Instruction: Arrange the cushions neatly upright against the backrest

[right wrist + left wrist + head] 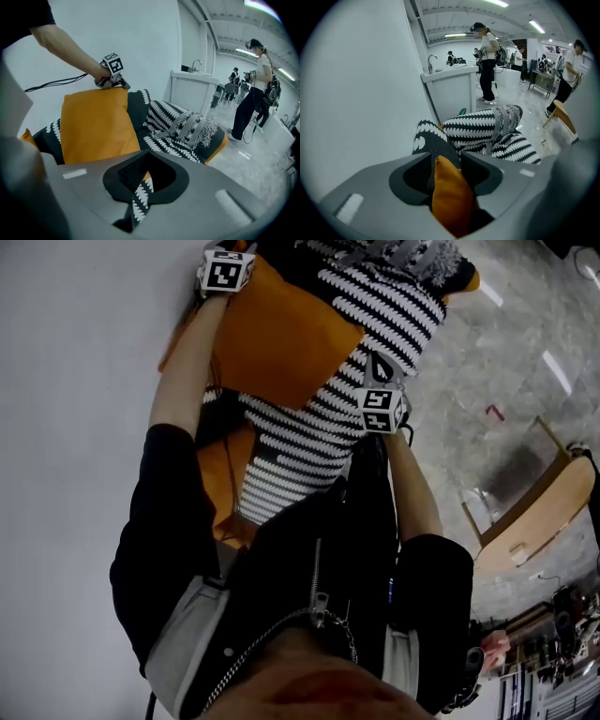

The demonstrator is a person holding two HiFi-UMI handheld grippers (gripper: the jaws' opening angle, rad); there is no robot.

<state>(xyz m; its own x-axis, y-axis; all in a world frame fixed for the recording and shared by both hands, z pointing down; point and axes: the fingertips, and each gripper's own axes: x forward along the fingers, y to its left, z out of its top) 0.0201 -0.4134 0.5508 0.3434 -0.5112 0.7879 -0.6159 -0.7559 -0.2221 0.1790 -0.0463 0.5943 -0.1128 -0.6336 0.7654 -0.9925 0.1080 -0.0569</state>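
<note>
An orange cushion [281, 338] stands upright against the sofa's dark patterned backrest [137, 107] and shows as a tall square [96, 124] in the right gripper view. My left gripper [234, 259] is at its top corner. That corner [450, 197] lies between the jaws, with a gap beside one pad, so the gripper [446, 161] is open. My right gripper [375, 362] is shut on a thin fold [138, 201] of the black-and-white striped cushion [309, 437], which lies partly under the orange one.
More striped cushions [384, 306] and a fringed one [192, 126] lie heaped at the sofa's far end. A white wall [75, 427] runs behind the sofa. A wooden chair [534, 512] stands on the grey floor. People [487, 61] stand beyond a white counter [450, 84].
</note>
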